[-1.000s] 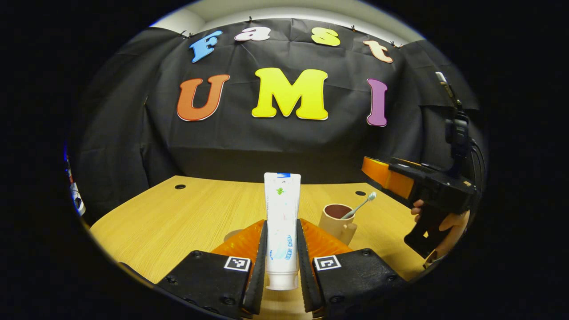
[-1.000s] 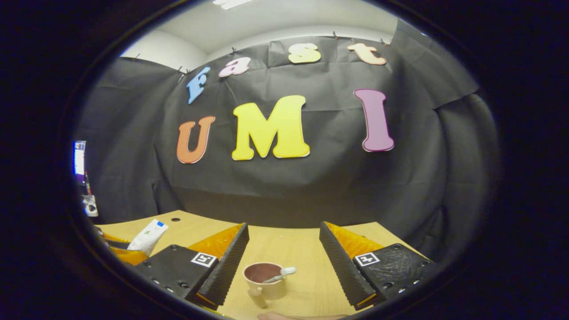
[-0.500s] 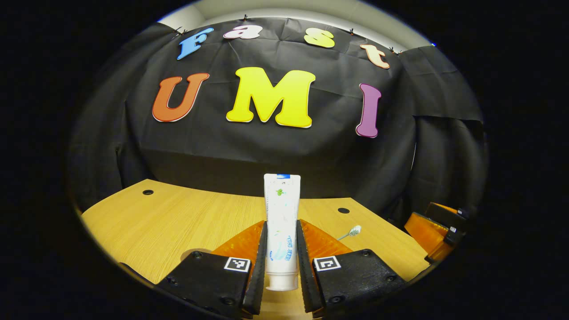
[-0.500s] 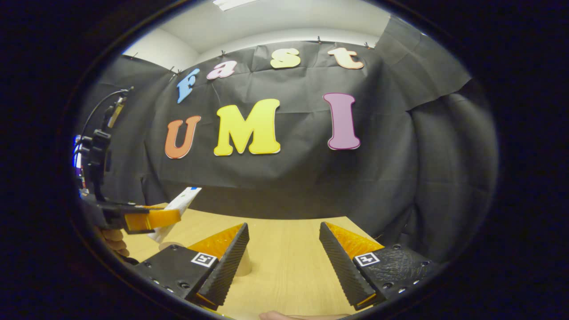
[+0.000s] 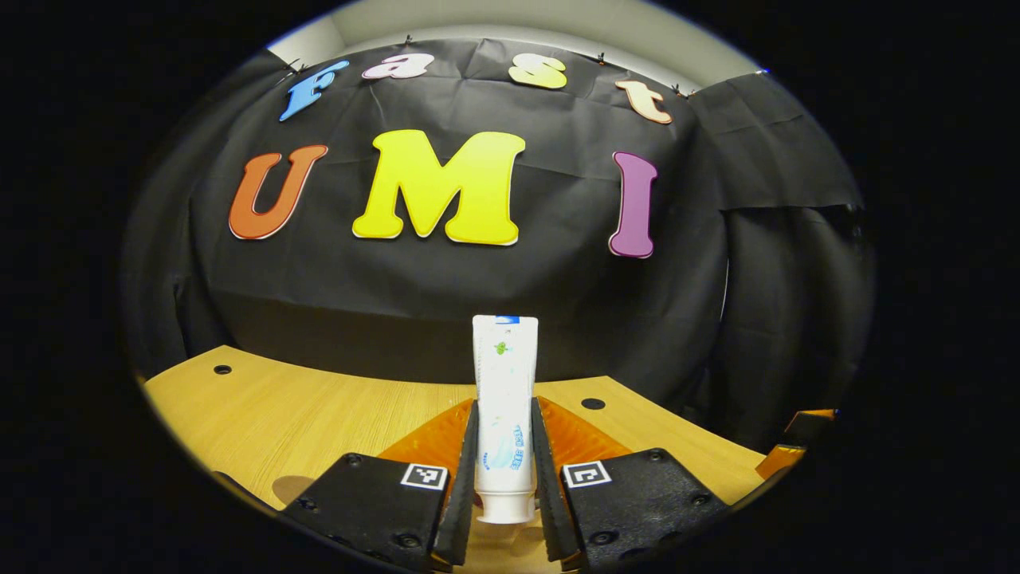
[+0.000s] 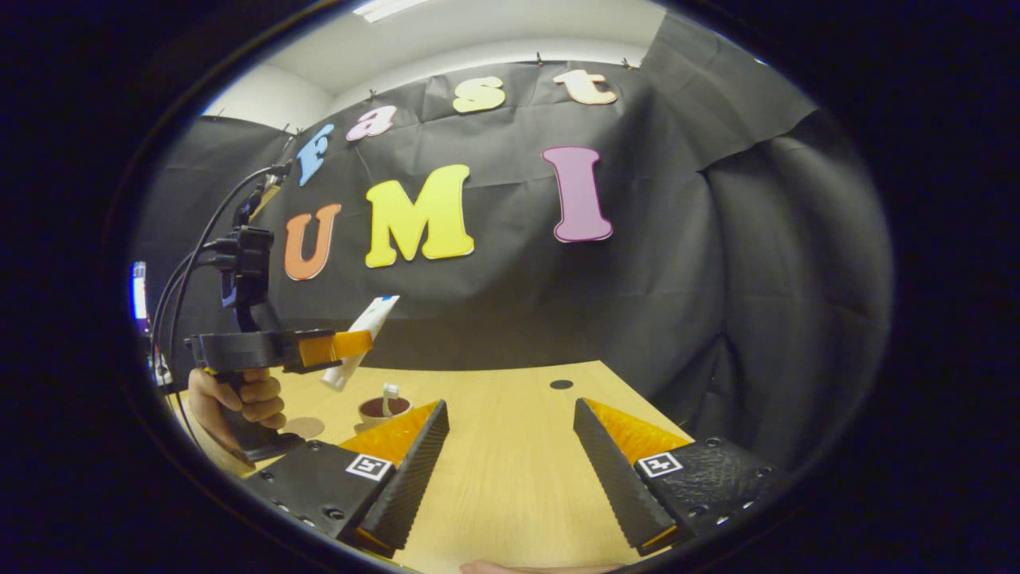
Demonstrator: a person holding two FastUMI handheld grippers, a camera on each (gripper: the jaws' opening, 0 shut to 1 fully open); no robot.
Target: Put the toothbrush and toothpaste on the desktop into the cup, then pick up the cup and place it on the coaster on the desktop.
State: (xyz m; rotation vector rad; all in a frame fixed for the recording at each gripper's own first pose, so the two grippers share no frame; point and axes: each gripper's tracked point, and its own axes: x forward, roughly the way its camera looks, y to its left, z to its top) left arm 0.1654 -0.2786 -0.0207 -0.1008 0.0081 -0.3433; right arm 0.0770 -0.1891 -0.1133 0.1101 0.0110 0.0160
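The left gripper (image 5: 505, 478) pinches the toothpaste (image 5: 504, 399) cap-down, oriented for insertion above the cup (image 6: 384, 410). The right gripper (image 6: 510, 470) holds its fingers spread, empty and aside

Both views wallward, low over desk (image 5: 335, 406)

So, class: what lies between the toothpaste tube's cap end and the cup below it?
In the right gripper view, only open air: the left tool holds the toothpaste tube tilted above the cup, apart from it.
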